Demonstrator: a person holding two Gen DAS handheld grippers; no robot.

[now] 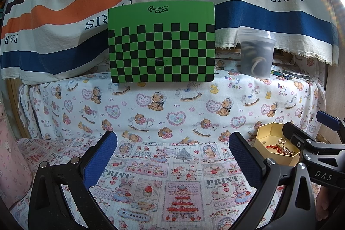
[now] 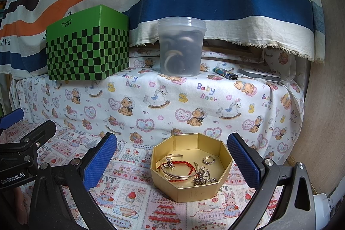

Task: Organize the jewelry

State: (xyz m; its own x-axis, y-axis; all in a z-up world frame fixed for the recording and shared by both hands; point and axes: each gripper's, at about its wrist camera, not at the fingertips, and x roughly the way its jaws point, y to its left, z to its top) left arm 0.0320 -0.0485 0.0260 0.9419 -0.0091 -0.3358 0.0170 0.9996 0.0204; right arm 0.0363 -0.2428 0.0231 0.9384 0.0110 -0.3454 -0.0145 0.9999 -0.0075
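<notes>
jewelry [image 2: 189, 167]: lying in gold octagonal box [image 2: 224, 171], near the printed cloth's [image 2: 133, 193] front edge
right gripper [image 2: 172, 156]: fingers sitting wide apart, box lying between them, untouched
left gripper [image 1: 172, 154]: fingers gaping apart, holding nothing, box sitting off beside its right finger [image 1: 243, 156]

- Premises are presenting as a home.
- Nursery-print cloth [image 2: 194, 100] with bears and "Baby Bear" lettering is covering the tabletop [image 2: 133, 204].
- A striped "PARIS" towel [image 2: 215, 3] is hanging behind.
- A lighter [image 2: 225, 74] and a plastic tub [image 2: 181, 46] are lying about.
</notes>
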